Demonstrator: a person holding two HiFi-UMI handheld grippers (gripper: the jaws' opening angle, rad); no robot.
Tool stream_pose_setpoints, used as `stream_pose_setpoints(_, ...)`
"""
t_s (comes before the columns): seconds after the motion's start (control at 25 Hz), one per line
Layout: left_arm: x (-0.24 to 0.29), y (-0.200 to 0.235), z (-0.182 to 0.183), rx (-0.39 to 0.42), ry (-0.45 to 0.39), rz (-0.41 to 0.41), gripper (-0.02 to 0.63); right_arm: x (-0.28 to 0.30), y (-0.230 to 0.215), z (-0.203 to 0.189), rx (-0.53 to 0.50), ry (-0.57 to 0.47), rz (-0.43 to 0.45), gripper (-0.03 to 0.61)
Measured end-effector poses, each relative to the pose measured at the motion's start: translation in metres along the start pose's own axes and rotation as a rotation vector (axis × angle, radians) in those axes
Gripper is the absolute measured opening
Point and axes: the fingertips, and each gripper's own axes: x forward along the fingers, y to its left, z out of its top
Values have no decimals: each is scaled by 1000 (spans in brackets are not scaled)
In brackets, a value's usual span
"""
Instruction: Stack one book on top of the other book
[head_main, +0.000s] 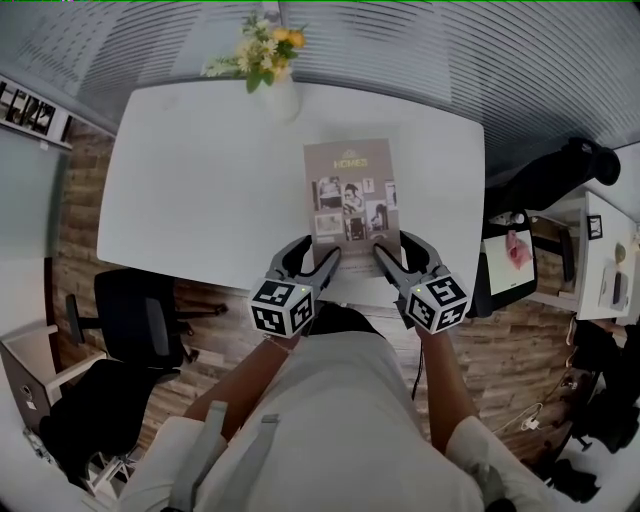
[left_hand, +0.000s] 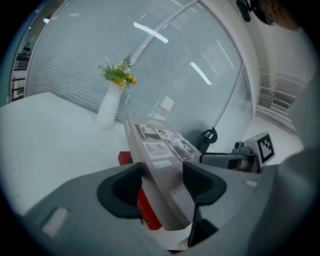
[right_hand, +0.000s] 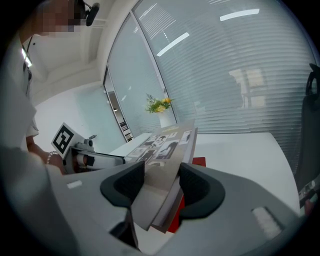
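A grey book (head_main: 350, 190) with photos on its cover hangs over the white table (head_main: 200, 190). My left gripper (head_main: 322, 264) is shut on its near left corner and my right gripper (head_main: 387, 260) is shut on its near right corner. In the left gripper view the grey book (left_hand: 159, 145) runs between the jaws of the left gripper (left_hand: 162, 185), with a red book (left_hand: 148, 207) lying on the table under it. The right gripper view shows the right gripper (right_hand: 162, 189) clamped on the same grey book (right_hand: 167, 142), the red book (right_hand: 199, 162) peeking out below. The red book is hidden in the head view.
A white vase of yellow flowers (head_main: 270, 65) stands at the table's far edge, beyond the books. A black office chair (head_main: 140, 320) sits to the left of the table. A screen (head_main: 510, 262) and a side desk stand to the right.
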Motion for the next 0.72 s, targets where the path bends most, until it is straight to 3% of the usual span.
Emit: stream_pose_setpoints(0.72, 39, 17, -58, -13, 99, 39, 264, 21, -36, -62, 39, 122, -16, 207)
